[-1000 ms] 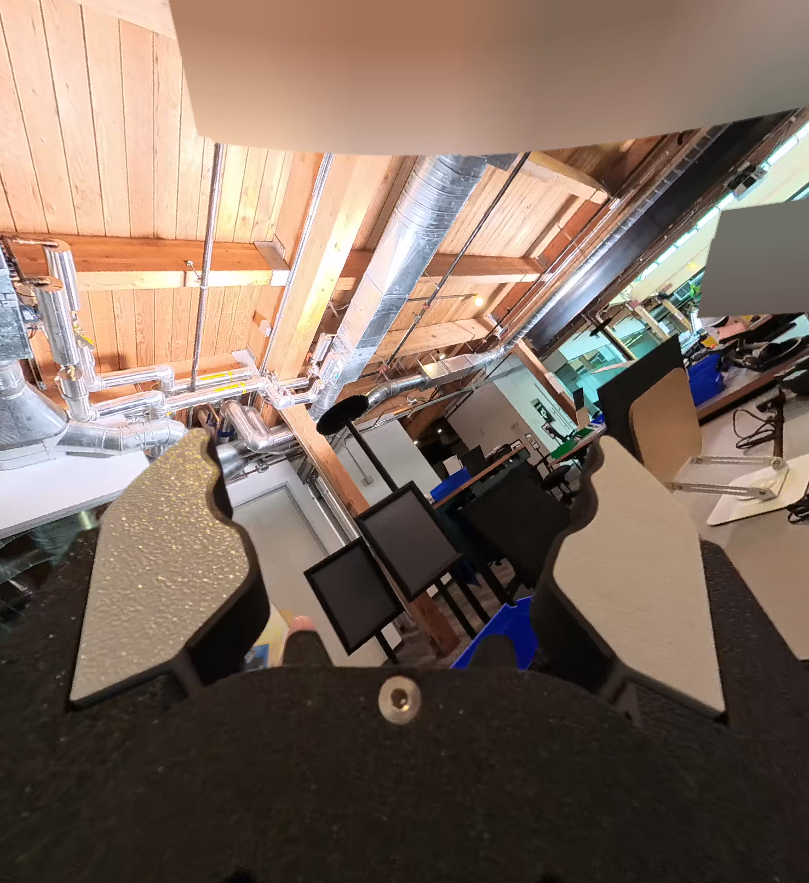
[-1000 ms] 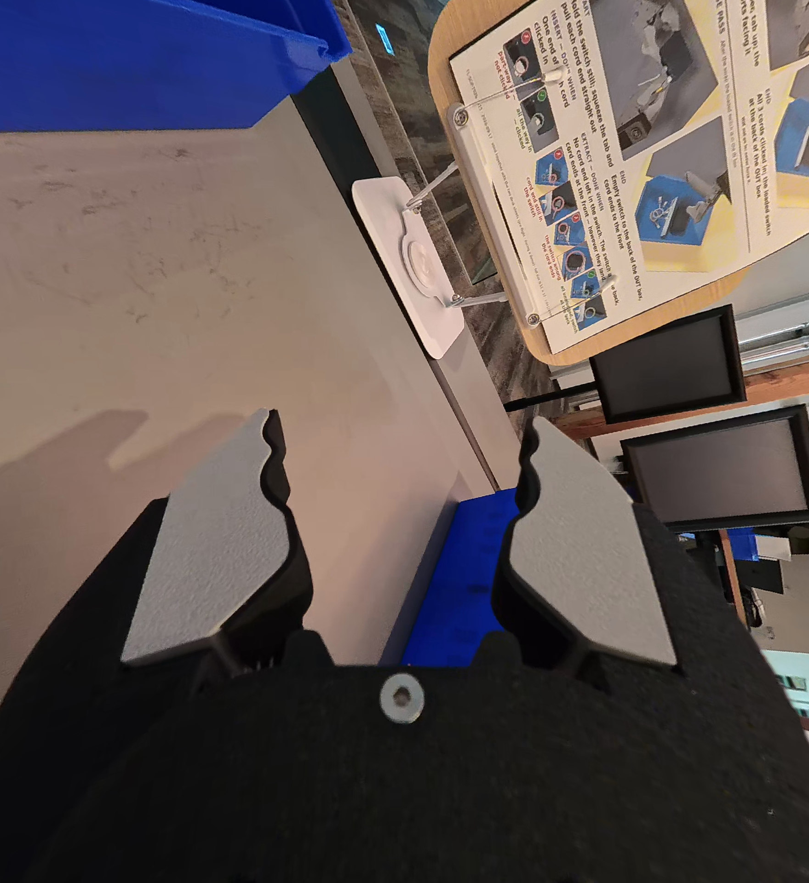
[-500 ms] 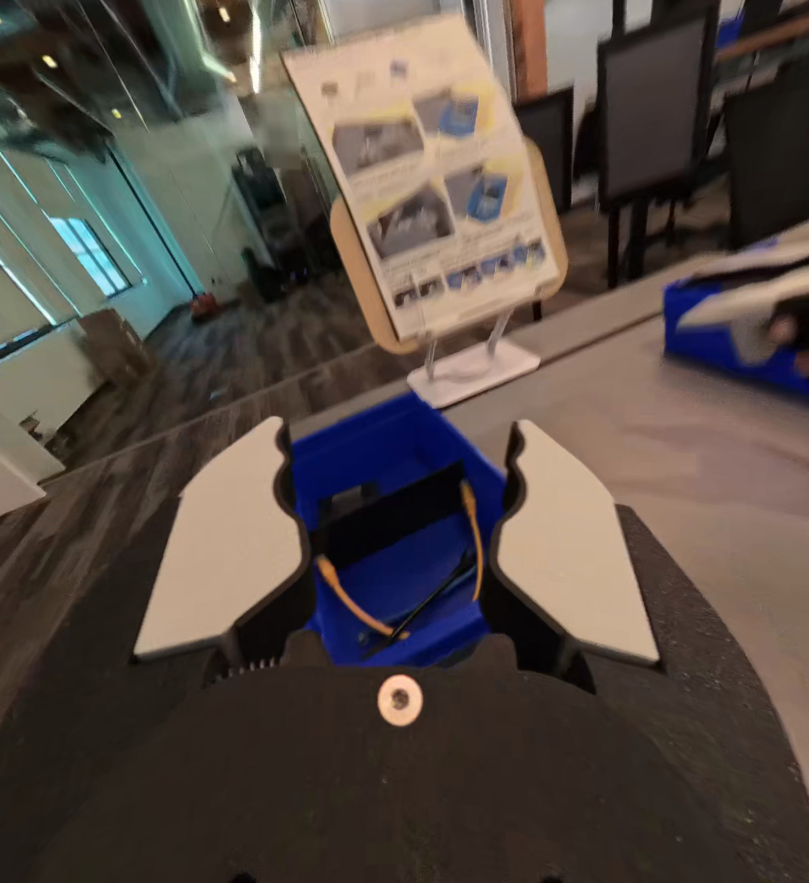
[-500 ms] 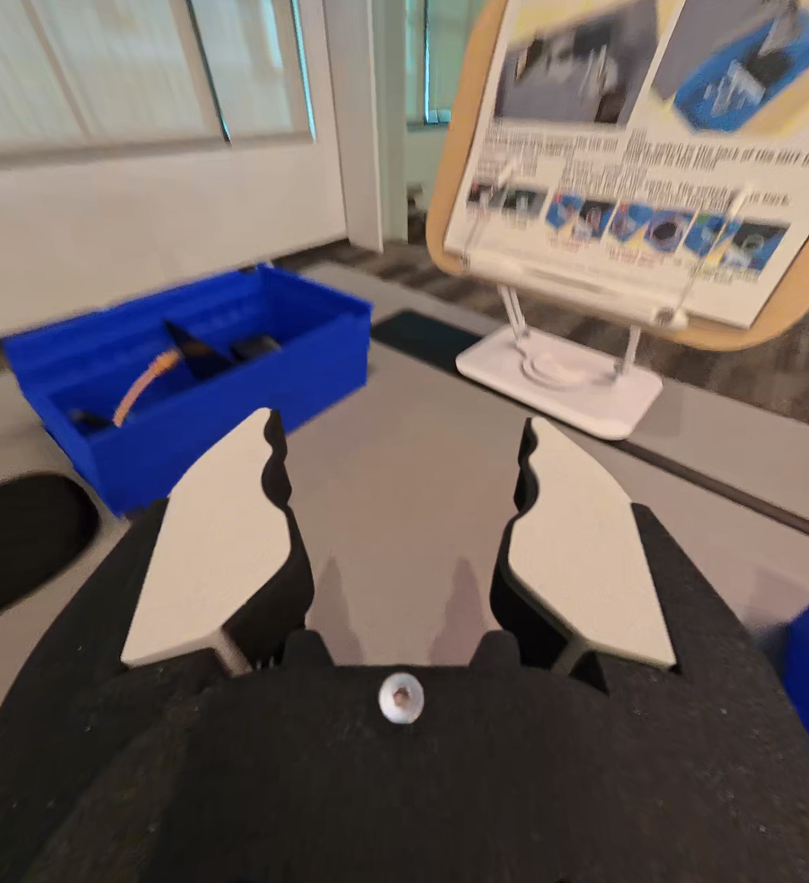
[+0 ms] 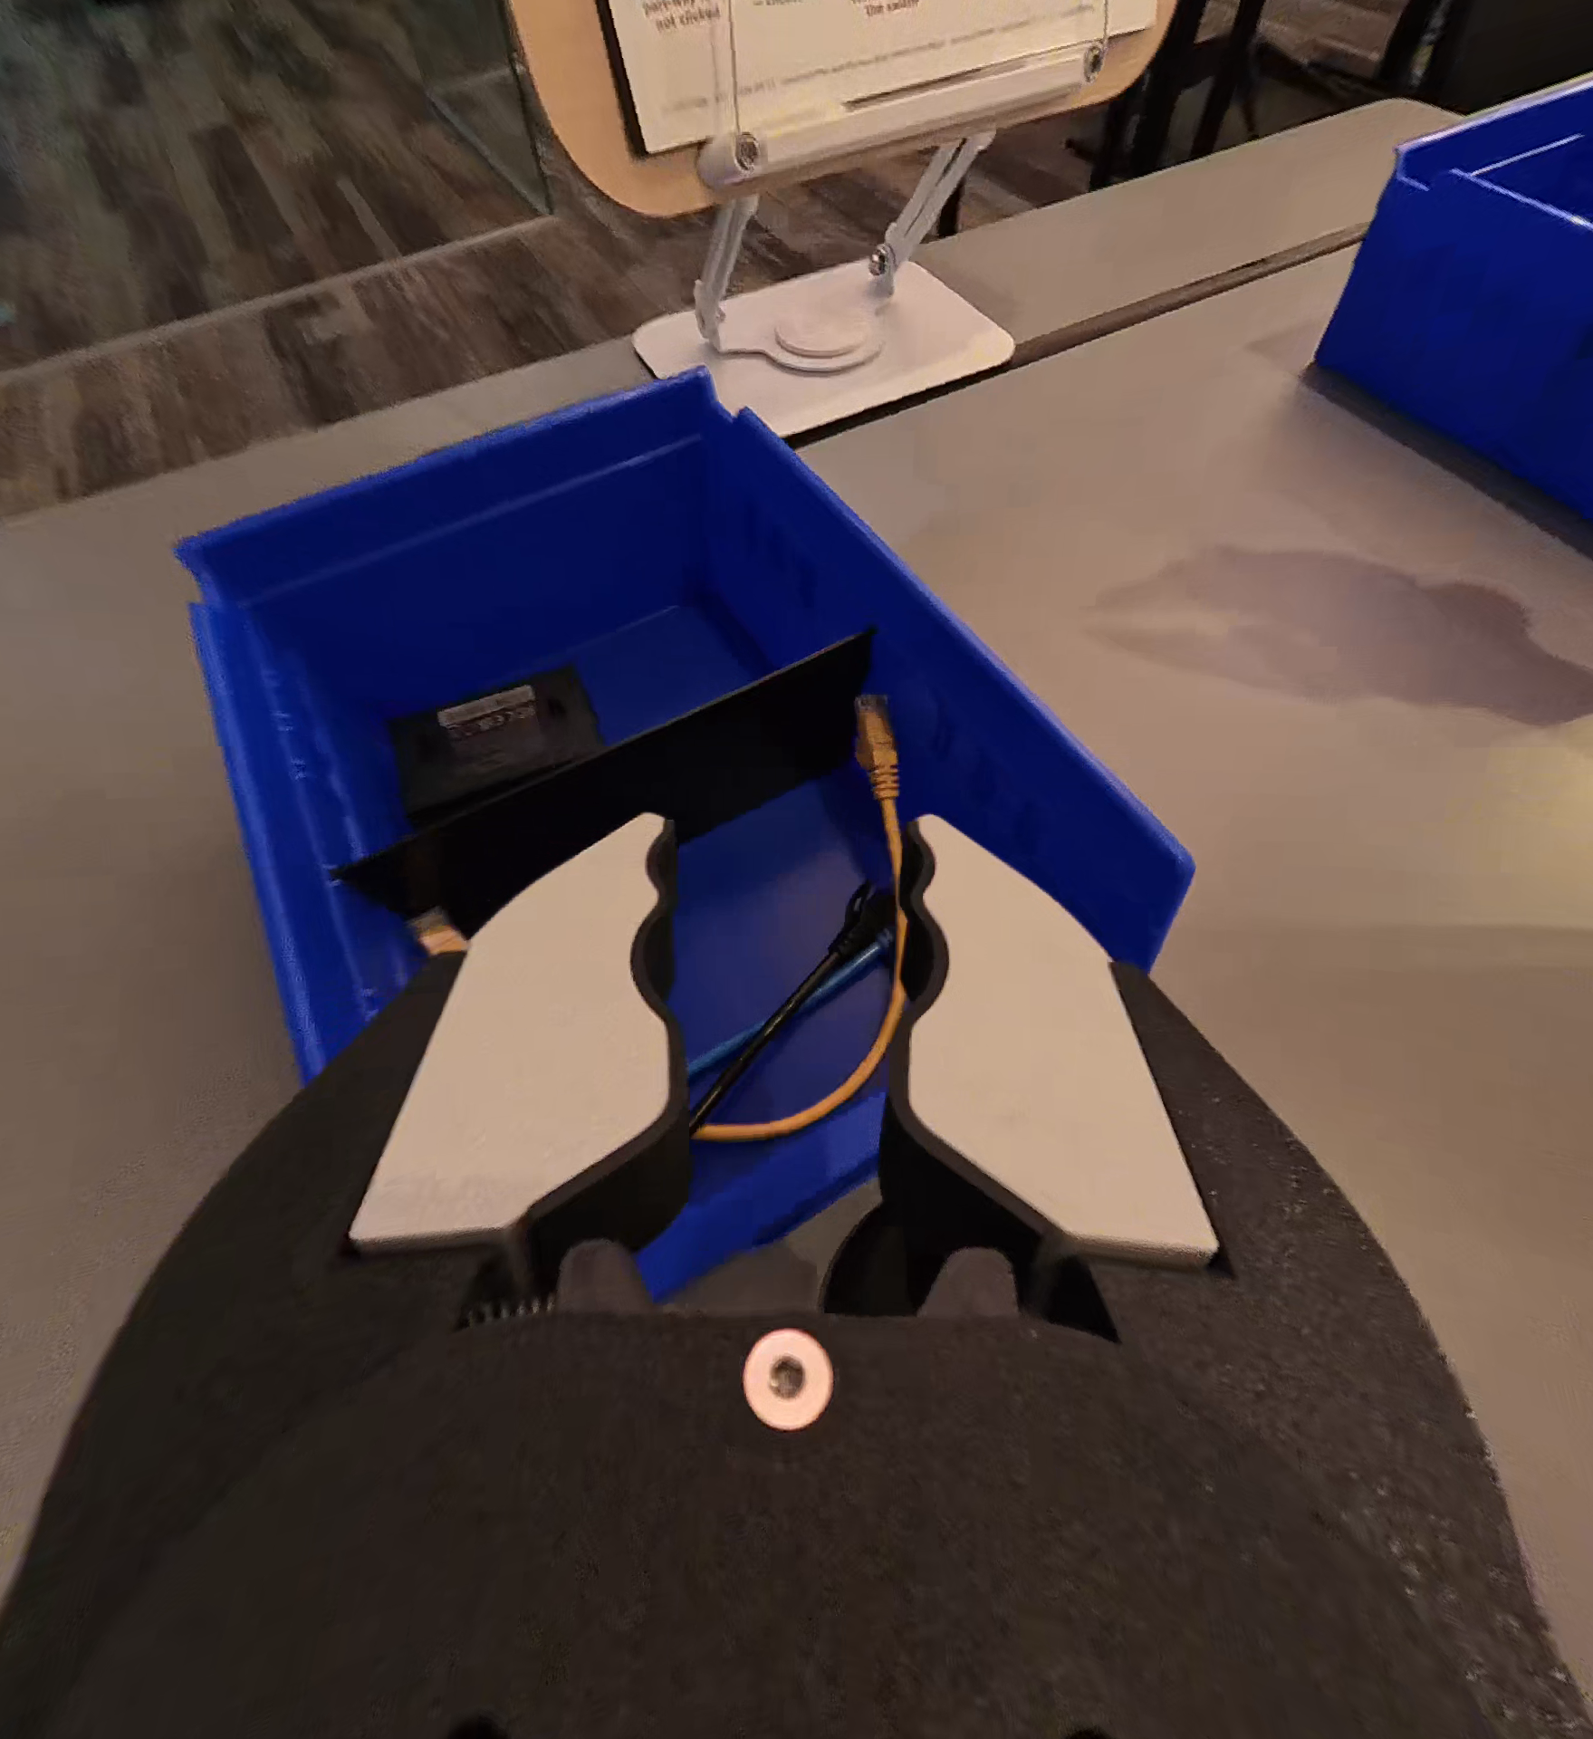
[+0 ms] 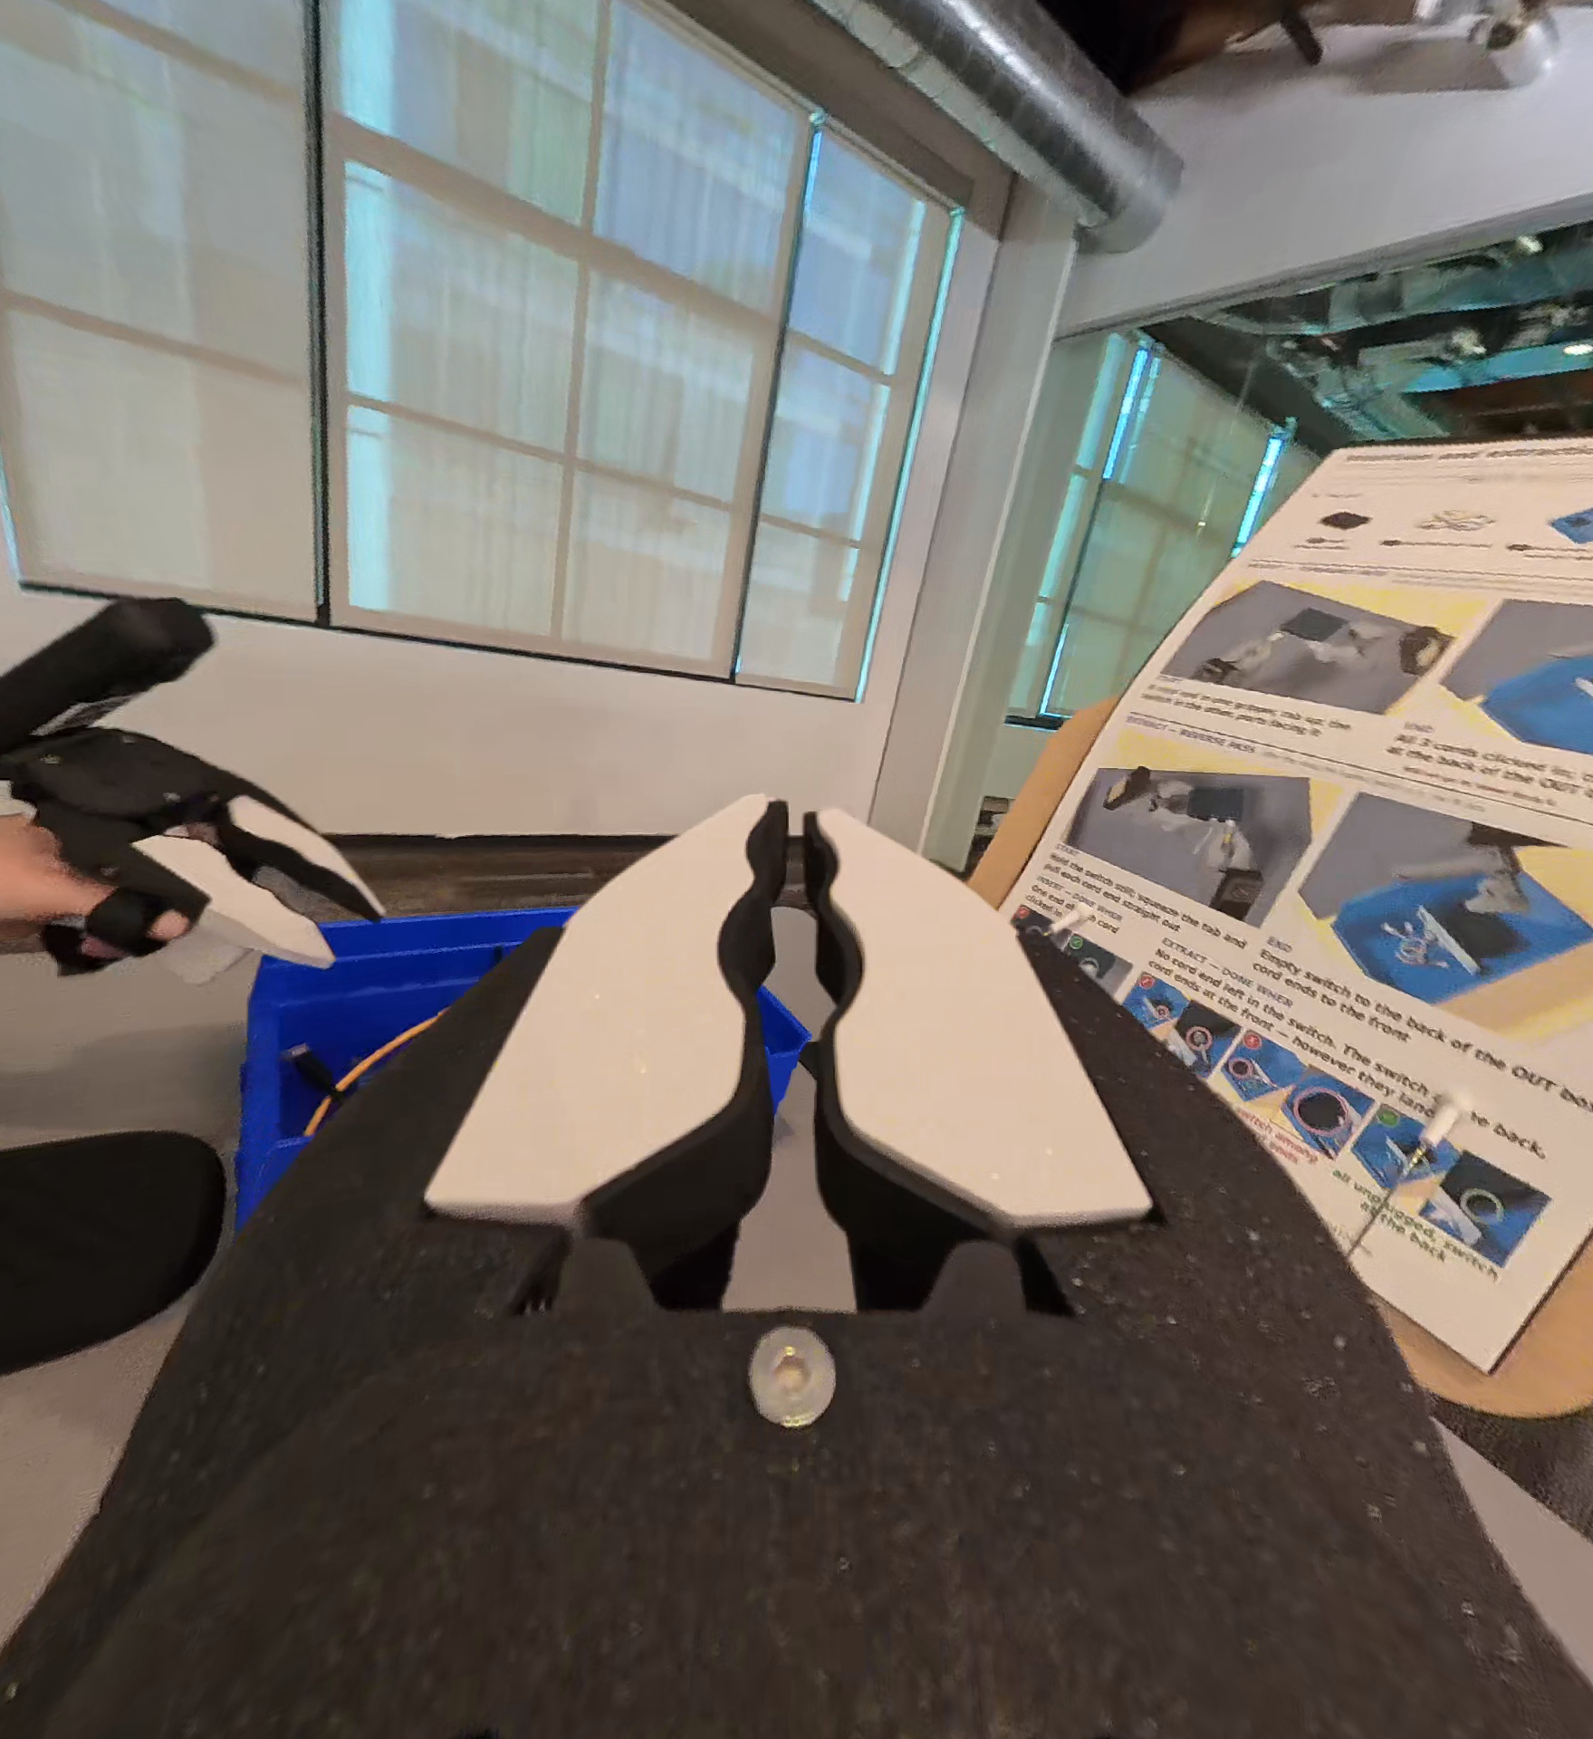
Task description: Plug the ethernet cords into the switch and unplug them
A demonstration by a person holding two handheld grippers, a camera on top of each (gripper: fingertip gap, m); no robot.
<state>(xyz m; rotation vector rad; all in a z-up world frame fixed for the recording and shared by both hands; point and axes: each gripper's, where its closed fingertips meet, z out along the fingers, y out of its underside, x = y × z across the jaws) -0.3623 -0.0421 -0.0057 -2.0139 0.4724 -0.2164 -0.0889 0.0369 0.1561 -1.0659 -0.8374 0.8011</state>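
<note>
The left hand-held gripper [image 5: 788, 885] hangs parted and empty right over the blue bin [image 5: 1037, 753], its orange ethernet cord [image 5: 884, 950] running lengthwise between its fingers toward the black switch [image 5: 491, 743], while the right hand-held gripper [image 6: 794, 837], nearly closed and empty, sits farther off.

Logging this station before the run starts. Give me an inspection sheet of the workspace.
Surface: grey table, bare between bins.
Job's things: black switch behind a black divider in the near blue bin.
Clutter: second blue bin at right; contents hidden.
Grippers: left hand-held gripper open above the near bin; right hand-held gripper shut, empty.
Cables: orange cord, black cord and blue cord loose in the bin, unplugged.
Surroundings: instruction board on a white stand; windows.
</note>
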